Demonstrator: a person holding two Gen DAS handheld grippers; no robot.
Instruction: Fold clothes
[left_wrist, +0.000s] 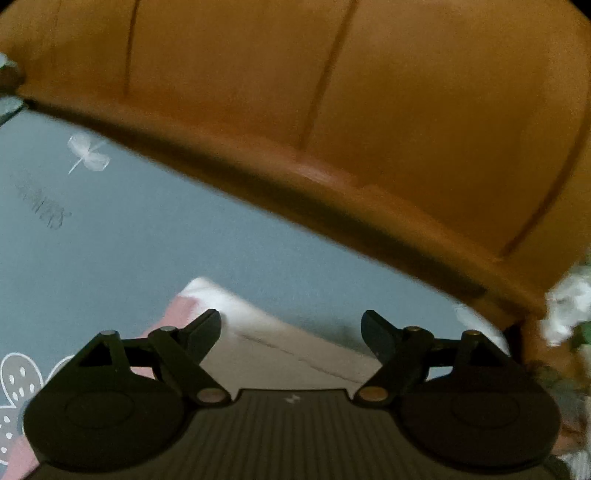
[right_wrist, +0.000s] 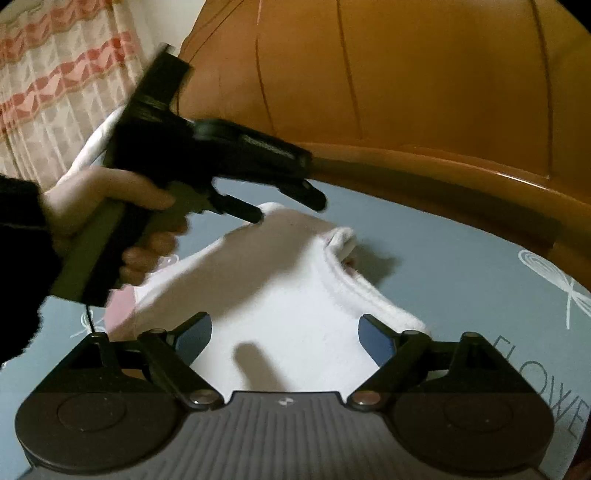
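Note:
A white garment (right_wrist: 288, 280) with a ribbed collar and a pink part lies spread on the blue-grey bedsheet (right_wrist: 461, 266). My right gripper (right_wrist: 284, 328) stands open just above its near part, with nothing pinched between the fingers. In the right wrist view a hand (right_wrist: 99, 199) holds my left gripper (right_wrist: 286, 206) at the garment's far left edge, jaws apart. Its lower fingertip (right_wrist: 255, 214) is at the cloth's edge; I cannot tell whether it touches. In the left wrist view my left gripper (left_wrist: 291, 332) is open over a corner of the garment (left_wrist: 258, 343).
An orange wooden headboard (right_wrist: 406, 92) curves along the far side of the bed, close behind the garment. A patterned curtain (right_wrist: 55, 92) hangs at the left. White and green cloth (left_wrist: 565, 306) shows at the right edge of the left wrist view. The sheet carries printed flowers and letters.

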